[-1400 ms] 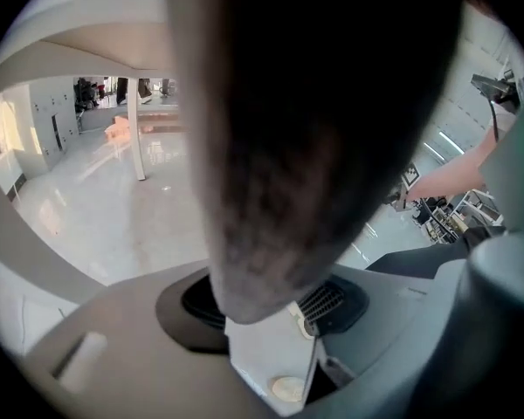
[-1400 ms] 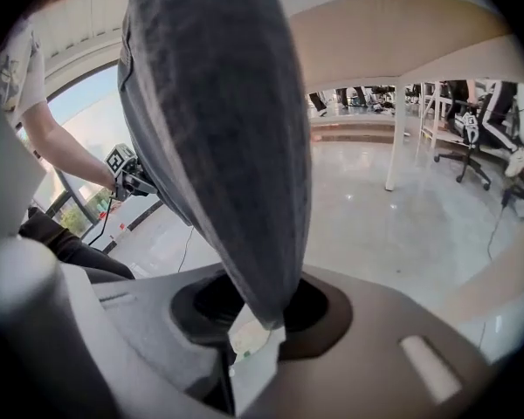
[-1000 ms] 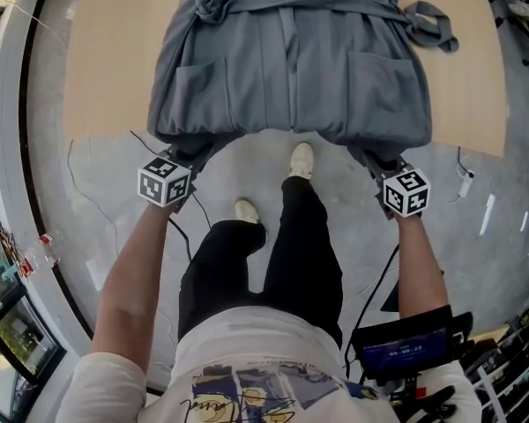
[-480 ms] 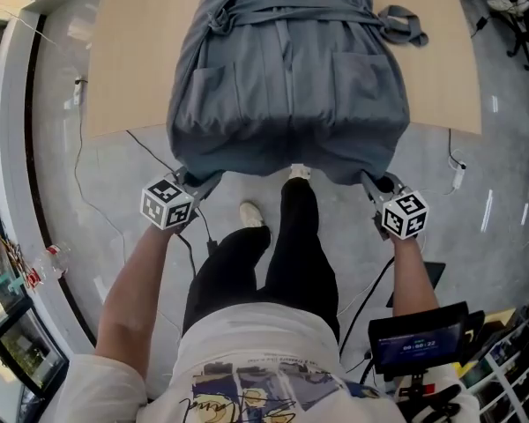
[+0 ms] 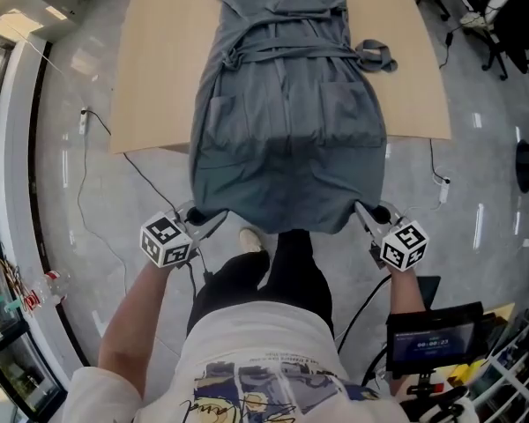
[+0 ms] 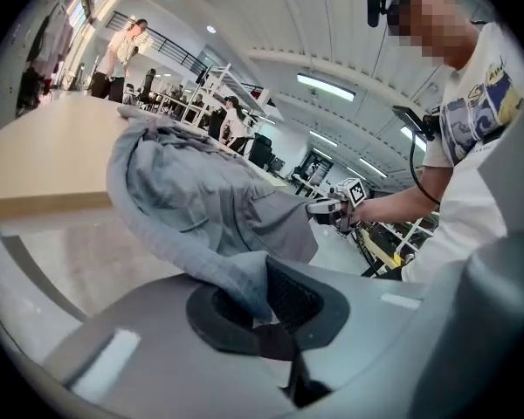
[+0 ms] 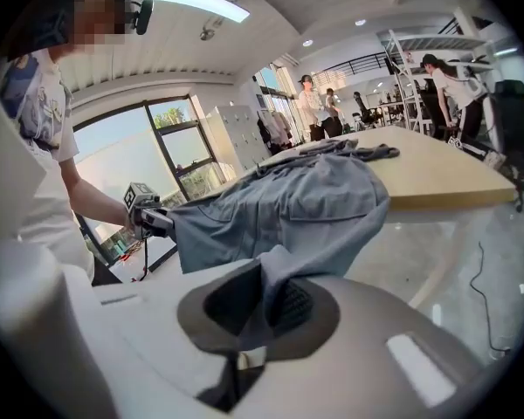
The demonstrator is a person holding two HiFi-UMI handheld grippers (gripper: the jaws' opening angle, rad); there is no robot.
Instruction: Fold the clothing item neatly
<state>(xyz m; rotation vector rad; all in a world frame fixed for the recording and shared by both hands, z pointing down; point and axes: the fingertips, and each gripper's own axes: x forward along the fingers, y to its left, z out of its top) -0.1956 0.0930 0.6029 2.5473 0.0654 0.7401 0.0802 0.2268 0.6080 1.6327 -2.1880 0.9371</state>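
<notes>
Grey garment [image 5: 286, 139], one, on one wooden table [image 5: 154, 69], left tongs [image 5: 217, 220] and right tongs [image 5: 362, 210] gripping its hem

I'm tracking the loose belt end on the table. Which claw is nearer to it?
Right. The right claw pinches the robe at the hem corner below the belt end in the head view; the left claw pinches the opposite corner, farther away.

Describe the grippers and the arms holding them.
The left gripper and right gripper match: smooth light-grey bodies, dark textured fingers, each with a white cube of black square markers. Black cables trail from them. The arms are bare below a white printed T-shirt's short sleeves.
</notes>
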